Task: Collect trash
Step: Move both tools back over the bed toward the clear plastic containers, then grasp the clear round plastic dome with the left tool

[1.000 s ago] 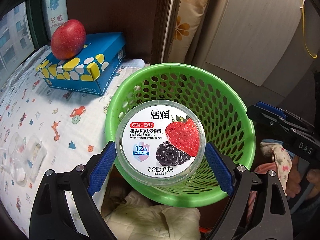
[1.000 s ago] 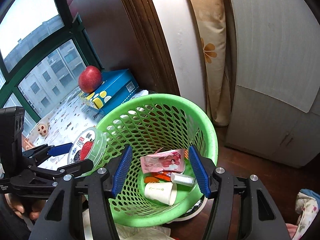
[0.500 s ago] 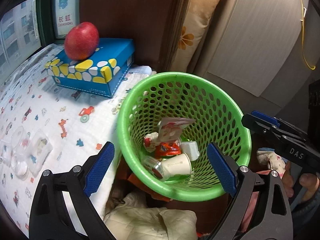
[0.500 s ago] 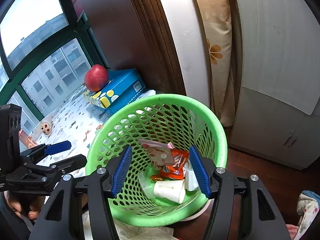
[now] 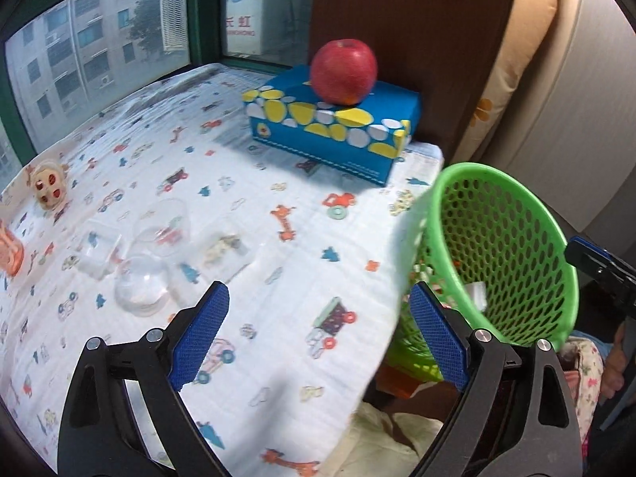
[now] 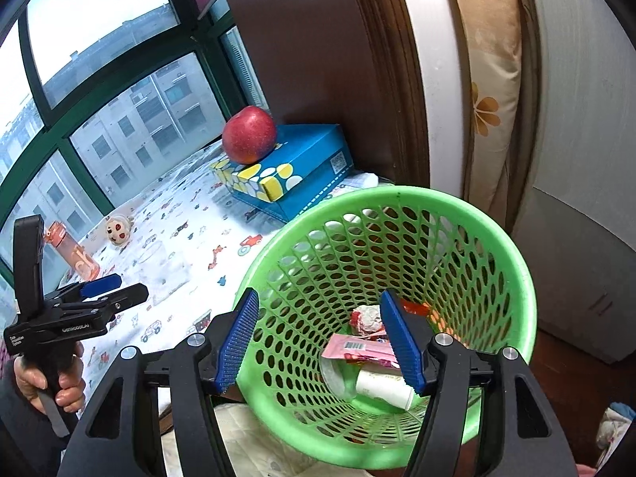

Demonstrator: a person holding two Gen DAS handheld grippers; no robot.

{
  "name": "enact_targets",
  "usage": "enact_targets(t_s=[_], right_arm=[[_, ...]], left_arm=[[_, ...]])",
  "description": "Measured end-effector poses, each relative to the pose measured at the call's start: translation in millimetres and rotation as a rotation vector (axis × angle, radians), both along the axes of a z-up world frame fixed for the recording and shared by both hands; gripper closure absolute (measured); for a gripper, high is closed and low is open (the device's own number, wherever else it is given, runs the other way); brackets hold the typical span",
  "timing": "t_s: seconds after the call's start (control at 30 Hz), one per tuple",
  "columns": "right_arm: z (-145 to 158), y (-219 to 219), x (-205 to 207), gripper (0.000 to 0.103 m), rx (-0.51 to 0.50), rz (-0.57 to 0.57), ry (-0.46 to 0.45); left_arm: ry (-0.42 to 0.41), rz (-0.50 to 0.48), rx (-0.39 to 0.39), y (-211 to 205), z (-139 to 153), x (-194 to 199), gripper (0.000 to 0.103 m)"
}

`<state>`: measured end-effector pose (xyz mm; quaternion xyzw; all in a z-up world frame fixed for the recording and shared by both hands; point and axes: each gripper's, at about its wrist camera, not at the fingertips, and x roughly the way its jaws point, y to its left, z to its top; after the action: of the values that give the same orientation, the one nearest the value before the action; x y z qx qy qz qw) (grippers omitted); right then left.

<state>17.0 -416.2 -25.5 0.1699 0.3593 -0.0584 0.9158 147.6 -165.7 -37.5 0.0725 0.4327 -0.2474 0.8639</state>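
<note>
Beside the window, a patterned cloth (image 5: 278, 278) covers the table. Left gripper (image 5: 318, 334) hovers above it, spread, holding nothing. Right gripper (image 6: 318, 342), spread, reaches over the green basket (image 6: 512, 262), upright at the table's right edge, wrappers (image 6: 357, 351) inside.

It was a lived-in home, a room by a bay window (image 6: 103, 91) facing apartment blocks. A child's cartoon-car cloth (image 5: 246, 262) covered the tabletop, a floral curtain (image 6: 491, 91) hung far right, and an apple (image 5: 344, 70) sat on a tissue box (image 5: 334, 127).
</note>
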Motion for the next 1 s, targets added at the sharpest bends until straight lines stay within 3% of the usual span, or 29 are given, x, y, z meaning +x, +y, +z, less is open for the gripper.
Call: enact_targets(t_s=[0.27, 0.47, 1.0], right_arm=[[0, 35, 28, 0.039, -0.003, 0.078, 0.004], [-1, 59, 46, 0.039, -0.003, 0.128, 0.013], [-10, 95, 83, 0.039, 0.001, 0.2, 0.046]], left_arm=[[0.006, 0.156, 0.068, 71, -21, 40, 0.014], [0.029, 0.219, 0.112, 103, -41, 66, 0.017], [0.065, 0.218, 0.144, 115, -71, 101, 0.022]])
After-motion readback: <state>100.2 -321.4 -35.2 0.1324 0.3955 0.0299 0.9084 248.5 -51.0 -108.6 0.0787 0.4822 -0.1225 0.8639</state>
